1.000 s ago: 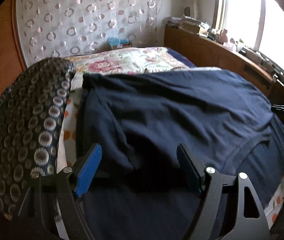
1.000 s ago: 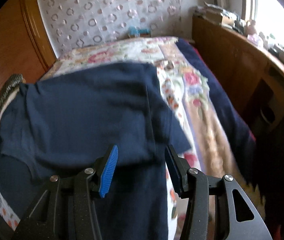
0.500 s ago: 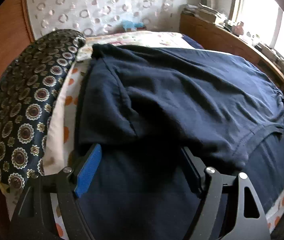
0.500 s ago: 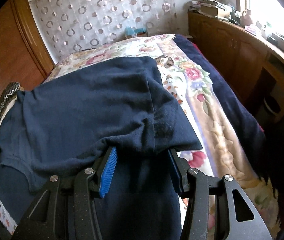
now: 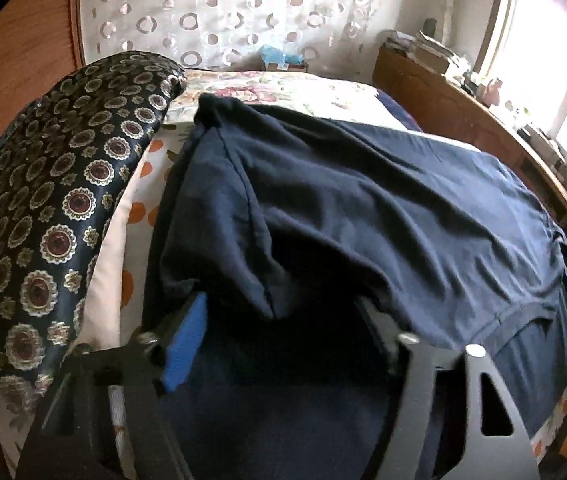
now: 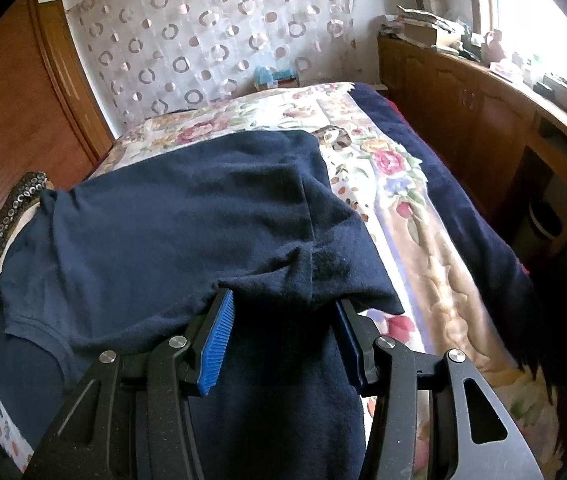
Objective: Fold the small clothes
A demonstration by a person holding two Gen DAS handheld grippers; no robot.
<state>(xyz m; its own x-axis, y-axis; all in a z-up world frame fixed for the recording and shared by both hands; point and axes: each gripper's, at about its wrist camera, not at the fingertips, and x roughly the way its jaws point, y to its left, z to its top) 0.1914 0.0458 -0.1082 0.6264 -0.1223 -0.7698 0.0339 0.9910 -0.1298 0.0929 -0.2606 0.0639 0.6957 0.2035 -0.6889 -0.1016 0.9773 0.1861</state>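
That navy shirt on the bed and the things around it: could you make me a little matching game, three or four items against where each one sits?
Things:
1. navy shirt
2. dark patterned cushion
3. floral bedspread
4. wooden cabinet

Places:
A. along the wall under the window
B. spread over the bed, under the shirt
C. beside the shirt's left edge
D. lying on the bed, its near edge draped over both sets of fingers

Pairs: 1-D, 2-C, 3-B, 4-A

1. I see a plain navy knit shirt (image 6: 171,216).
2. I see a cream bedspread with pink floral print (image 6: 387,168).
3. I see a black cushion with gold-maroon medallions (image 5: 55,200).
4. I see a white curtain with circle pattern (image 6: 211,32).
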